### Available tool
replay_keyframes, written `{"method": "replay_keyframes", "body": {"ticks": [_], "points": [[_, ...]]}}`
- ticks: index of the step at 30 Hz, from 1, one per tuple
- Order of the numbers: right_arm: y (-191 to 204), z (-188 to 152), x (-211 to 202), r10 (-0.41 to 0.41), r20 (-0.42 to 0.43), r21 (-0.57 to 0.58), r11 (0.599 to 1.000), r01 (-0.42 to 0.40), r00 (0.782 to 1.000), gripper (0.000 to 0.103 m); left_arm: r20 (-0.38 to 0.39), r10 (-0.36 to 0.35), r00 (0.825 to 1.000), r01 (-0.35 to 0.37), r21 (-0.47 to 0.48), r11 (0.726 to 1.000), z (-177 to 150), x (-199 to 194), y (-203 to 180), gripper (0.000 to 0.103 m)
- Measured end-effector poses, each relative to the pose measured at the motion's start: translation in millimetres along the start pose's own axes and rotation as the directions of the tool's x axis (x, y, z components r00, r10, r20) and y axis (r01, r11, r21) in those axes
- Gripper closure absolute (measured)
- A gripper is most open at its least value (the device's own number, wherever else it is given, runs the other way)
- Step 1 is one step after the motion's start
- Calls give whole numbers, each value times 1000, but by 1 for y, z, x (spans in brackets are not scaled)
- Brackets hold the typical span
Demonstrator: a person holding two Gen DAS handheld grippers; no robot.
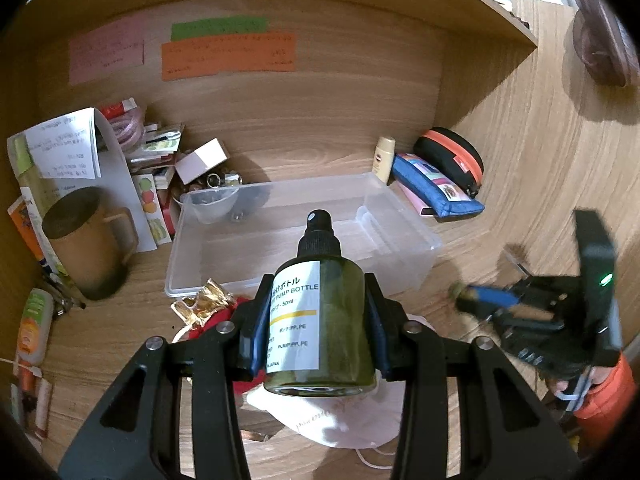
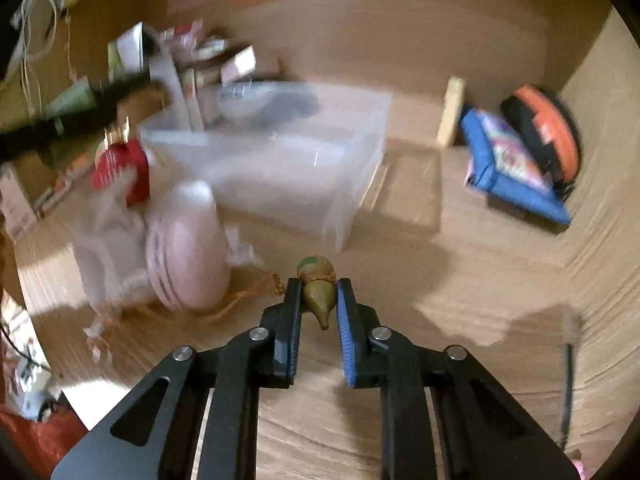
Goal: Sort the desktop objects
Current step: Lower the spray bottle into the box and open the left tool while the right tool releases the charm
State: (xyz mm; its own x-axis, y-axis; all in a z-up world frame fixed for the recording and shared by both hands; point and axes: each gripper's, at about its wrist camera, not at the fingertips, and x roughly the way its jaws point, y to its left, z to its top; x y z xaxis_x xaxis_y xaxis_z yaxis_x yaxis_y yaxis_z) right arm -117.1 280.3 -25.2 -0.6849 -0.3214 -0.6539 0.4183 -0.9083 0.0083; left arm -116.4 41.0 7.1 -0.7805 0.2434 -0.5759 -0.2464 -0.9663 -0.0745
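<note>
Lining the wood-grain bench point(image 1: 500, 184): clear plastic bin point(image 1: 400, 216), coloured paper notes point(image 1: 228, 56) on back panel. Left tongs point(image 1: 318, 316) clench dark green spray bottle point(image 1: 332, 312); right tongs point(image 2: 318, 300) pinch small olive gourd-shaped charm point(image 2: 318, 294).

pump bottle point(image 1: 320, 312) dark green, white label | pouch point(image 1: 436, 186) blue | mug point(image 1: 88, 240) tan

Three paper notes point(image 1: 180, 50), pink, green and orange, are stuck on the wooden back panel point(image 1: 340, 128) at twelve o'clock; a brown carved ornament point(image 1: 604, 40) sits at two.
</note>
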Motion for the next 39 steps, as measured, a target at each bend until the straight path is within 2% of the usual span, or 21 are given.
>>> {"method": "replay_keyframes", "body": {"ticks": [4, 9, 15, 22, 26, 35, 39], "points": [[4, 22, -26, 2, 113, 9, 1000, -3, 994, 88, 10, 3, 1000, -3, -4, 1000, 3, -3, 2, 62], [20, 53, -53, 18, 231, -16, 1000, -14, 973, 88, 22, 15, 1000, -15, -13, 1000, 7, -6, 8, 62], [42, 82, -55, 19, 289, -64, 998, 0, 957, 88, 43, 35, 998, -34, -14, 999, 21, -9, 16, 62], [48, 107, -27, 33, 284, -64, 998, -15, 958, 88, 53, 61, 997, -61, -7, 998, 39, -1, 26, 62], [52, 121, -4, 31, 262, -68, 998, -14, 965, 88, 31, 74, 997, -74, -5, 997, 50, 15, 34, 62], [40, 137, 54, 44, 151, -51, 998, -37, 988, 88, -79, 75, 994, -75, -3, 997, 61, 66, 53, 62], [35, 138, 87, 44, 69, -57, 998, -40, 997, 88, -148, 70, 987, -71, 1, 997, 63, 92, 59, 62]]}}
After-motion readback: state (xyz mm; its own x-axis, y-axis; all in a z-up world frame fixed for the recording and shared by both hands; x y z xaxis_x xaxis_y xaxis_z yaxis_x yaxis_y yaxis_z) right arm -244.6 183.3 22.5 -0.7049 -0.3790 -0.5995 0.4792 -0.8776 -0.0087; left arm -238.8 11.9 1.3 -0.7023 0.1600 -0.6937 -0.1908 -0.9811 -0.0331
